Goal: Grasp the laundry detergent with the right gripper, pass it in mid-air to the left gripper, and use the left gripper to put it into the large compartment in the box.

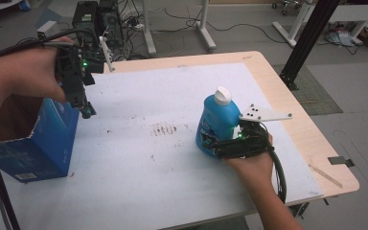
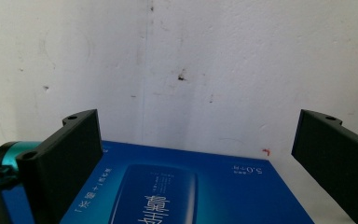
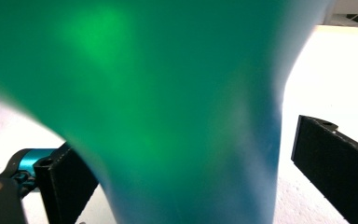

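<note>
Landmark: the bottle (image 1: pixel 215 125), blue with a white cap, stood upright on the desk (image 1: pixel 139 167), right of the middle.
Bottle axis: vertical, cap on top; its widest part sat low, near the desk.
Right claw (image 1: pixel 210 146): lay level at the bottle's base, on the side nearer the person, pointing into it.
Right claw state: jaws stood wide with the bottle's body between them; in the right gripper view a gap showed between the bottle (image 3: pixel 168 112) and the right-hand jaw, so it did not look pressed on yet.
Left claw (image 1: pixel 87 113): well to the bottle's left, held above the box (image 1: pixel 43 139) and pointing down.
Left claw state: jaws wide apart, holding nothing; the left gripper view showed the box (image 2: pixel 177 186) below them.
Nearer hand: the right, by far.
Coming move, as I judged it: close across the bottle's width, then lift along its upright axis.
</note>
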`<state>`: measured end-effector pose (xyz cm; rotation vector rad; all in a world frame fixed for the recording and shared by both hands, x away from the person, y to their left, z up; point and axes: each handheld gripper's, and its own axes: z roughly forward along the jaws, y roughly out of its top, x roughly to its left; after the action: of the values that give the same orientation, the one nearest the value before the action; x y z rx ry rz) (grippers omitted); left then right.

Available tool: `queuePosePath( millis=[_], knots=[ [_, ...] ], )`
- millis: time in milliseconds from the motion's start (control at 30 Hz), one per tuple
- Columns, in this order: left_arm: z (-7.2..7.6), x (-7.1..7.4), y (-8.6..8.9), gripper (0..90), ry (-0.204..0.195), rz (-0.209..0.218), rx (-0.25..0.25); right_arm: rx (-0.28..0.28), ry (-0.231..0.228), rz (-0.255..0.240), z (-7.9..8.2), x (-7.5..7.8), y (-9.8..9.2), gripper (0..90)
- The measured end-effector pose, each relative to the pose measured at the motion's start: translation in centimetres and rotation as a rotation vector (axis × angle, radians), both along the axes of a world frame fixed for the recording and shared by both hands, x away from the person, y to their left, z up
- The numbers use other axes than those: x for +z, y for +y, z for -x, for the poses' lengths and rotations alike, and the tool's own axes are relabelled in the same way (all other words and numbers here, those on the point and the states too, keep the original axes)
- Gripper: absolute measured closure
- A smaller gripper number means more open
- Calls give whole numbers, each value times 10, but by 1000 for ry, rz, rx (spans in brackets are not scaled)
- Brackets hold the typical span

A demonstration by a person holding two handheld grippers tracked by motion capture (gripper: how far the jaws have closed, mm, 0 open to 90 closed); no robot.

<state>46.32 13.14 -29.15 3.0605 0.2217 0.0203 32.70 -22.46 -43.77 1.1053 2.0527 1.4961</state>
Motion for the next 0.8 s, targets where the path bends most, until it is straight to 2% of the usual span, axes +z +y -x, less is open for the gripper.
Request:
queuePosePath(
  millis=[67, 133, 433, 600, 733, 767, 800],
  knots=[
    [0, 0, 0, 17, 0, -1, 2, -2, -10, -5, 0, -1, 0, 56],
    [0, 1, 0, 17, -1, 2, -3, 1, -18, 0, 1, -1, 0, 122],
    [1, 2, 2, 17, -3, 3, 2, 3, -34, 6, 2, -2, 2, 128],
    [1, 2, 3, 17, -4, 4, 4, 7, -48, 22, 3, -2, 3, 189],
    [1, 2, 3, 17, -5, 3, 4, 0, -50, 24, 3, -2, 4, 205],
    [1, 2, 3, 17, -7, 3, 3, 6, -53, 23, 4, -2, 4, 248],
    [1, 2, 4, 17, -7, 7, 3, 7, -56, 25, 4, -2, 5, 250]
  ],
)
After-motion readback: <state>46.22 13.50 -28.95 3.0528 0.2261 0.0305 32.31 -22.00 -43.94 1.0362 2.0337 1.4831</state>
